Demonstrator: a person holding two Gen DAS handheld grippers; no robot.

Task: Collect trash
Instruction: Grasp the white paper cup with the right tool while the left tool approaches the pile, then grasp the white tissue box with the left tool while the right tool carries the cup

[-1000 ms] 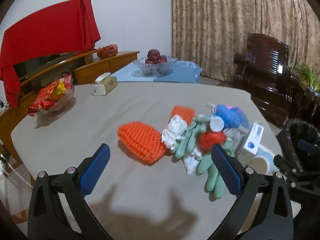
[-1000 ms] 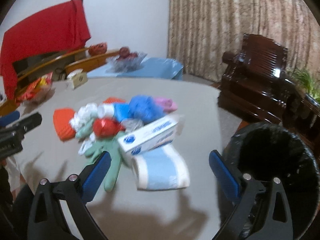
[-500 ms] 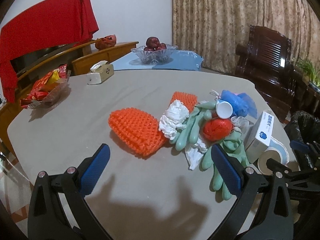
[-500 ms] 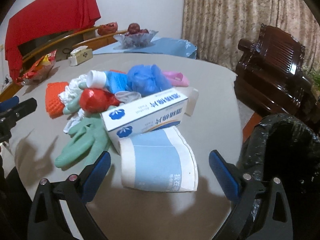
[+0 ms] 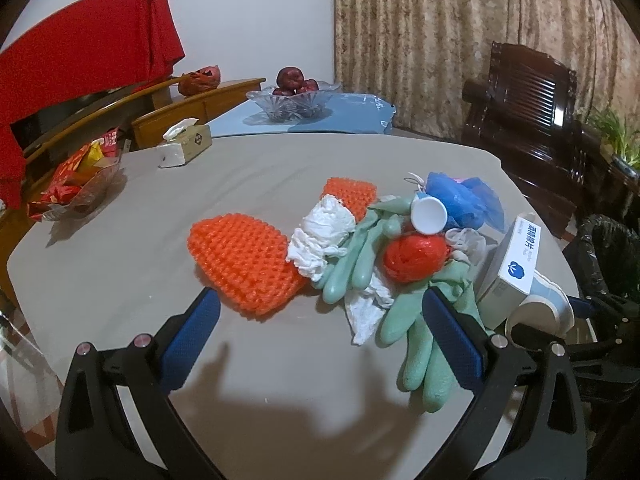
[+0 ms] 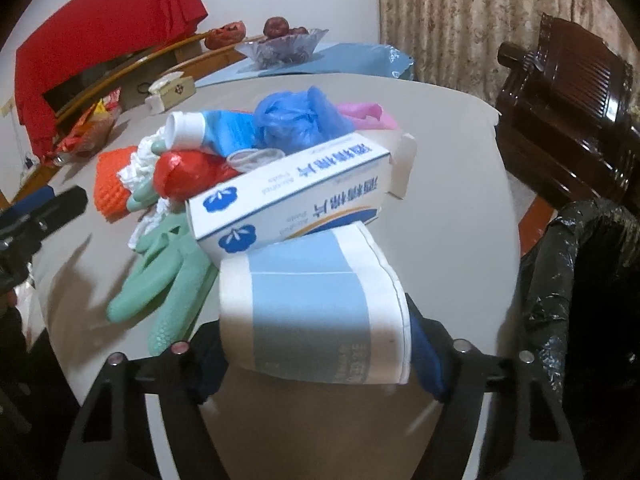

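A heap of trash lies on the grey table (image 5: 120, 264): orange knobbly mitts (image 5: 244, 260), crumpled white tissue (image 5: 320, 236), green rubber gloves (image 5: 416, 344), a red ball of wrap (image 5: 414, 258), a blue bag (image 5: 464, 200), a white-and-blue box (image 6: 288, 196) and a flattened blue-and-white paper cup (image 6: 312, 308). My left gripper (image 5: 320, 340) is open and empty above the table, just short of the mitts. My right gripper (image 6: 316, 360) has its jaws around the paper cup, touching both sides. A black-lined trash bin (image 6: 584, 300) stands right of the table.
A tissue box (image 5: 186, 148) and a glass dish of red snack packets (image 5: 76, 188) sit at the table's far left. A glass fruit bowl (image 5: 294, 100) stands on a blue-covered table behind. A dark wooden chair (image 5: 528, 112) stands at the right.
My right gripper has moved forward to the paper cup and narrowed its jaws around it. My left gripper has moved closer to the heap, still open.
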